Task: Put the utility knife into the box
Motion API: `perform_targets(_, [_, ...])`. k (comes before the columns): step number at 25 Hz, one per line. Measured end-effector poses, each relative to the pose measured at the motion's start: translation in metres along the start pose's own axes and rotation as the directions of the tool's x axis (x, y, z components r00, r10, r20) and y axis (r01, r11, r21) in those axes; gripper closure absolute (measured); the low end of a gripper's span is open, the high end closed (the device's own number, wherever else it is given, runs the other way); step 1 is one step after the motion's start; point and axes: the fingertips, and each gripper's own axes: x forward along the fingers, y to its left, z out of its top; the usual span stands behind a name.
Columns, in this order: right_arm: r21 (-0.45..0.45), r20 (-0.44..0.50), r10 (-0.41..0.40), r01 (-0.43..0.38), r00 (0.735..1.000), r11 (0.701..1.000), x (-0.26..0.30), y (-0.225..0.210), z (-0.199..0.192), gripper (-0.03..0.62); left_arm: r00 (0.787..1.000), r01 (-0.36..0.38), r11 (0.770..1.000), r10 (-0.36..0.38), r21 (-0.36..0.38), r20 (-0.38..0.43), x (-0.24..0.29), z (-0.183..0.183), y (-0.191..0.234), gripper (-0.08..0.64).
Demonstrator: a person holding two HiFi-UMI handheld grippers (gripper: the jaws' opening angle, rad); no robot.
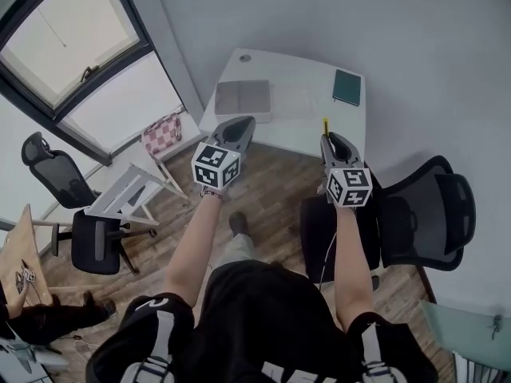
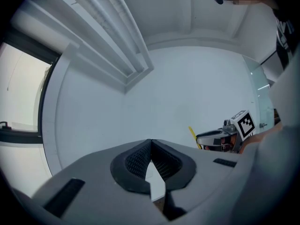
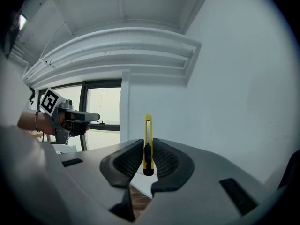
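The right tool [image 3: 147, 145] grips a slim yellow utility knife [image 3: 148, 128], its end jutting past the pads, in the air short of the white desk [image 1: 297, 74]. The left tool [image 2: 151, 146] is closed on nothing. The flat grey box [image 1: 242, 100] lies on the desk: knife in hand, placing not yet done.
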Motion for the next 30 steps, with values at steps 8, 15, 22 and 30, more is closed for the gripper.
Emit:
perform_targets(8, [0.005,-0.025,-0.039,0.039,0.999,0.999,0.08,-0.015,0.004,0.515,0.999,0.037,0.999,-0.038,-0.02,-0.011,0.053,0.0,0.073,0.535])
perform_targets(15, [0.012,-0.042,-0.083,0.084,0.996,0.996,0.135,-0.033,0.008,0.515,0.996,0.083,0.996,-0.084,-0.031,-0.019,0.099,0.002,0.121,0.535])
perform_targets(22, [0.026,-0.054,-0.125,0.127,0.991,0.992,0.181,-0.04,0.011,0.515,0.99,0.134,0.99,-0.135,-0.032,-0.031,0.13,0.002,0.159,0.535])
perform_targets(30, [0.054,-0.08,-0.163,0.167,0.983,0.984,0.217,-0.037,0.005,0.515,0.984,0.169,0.984,-0.172,-0.059,-0.049,0.142,-0.01,0.203,0.535])
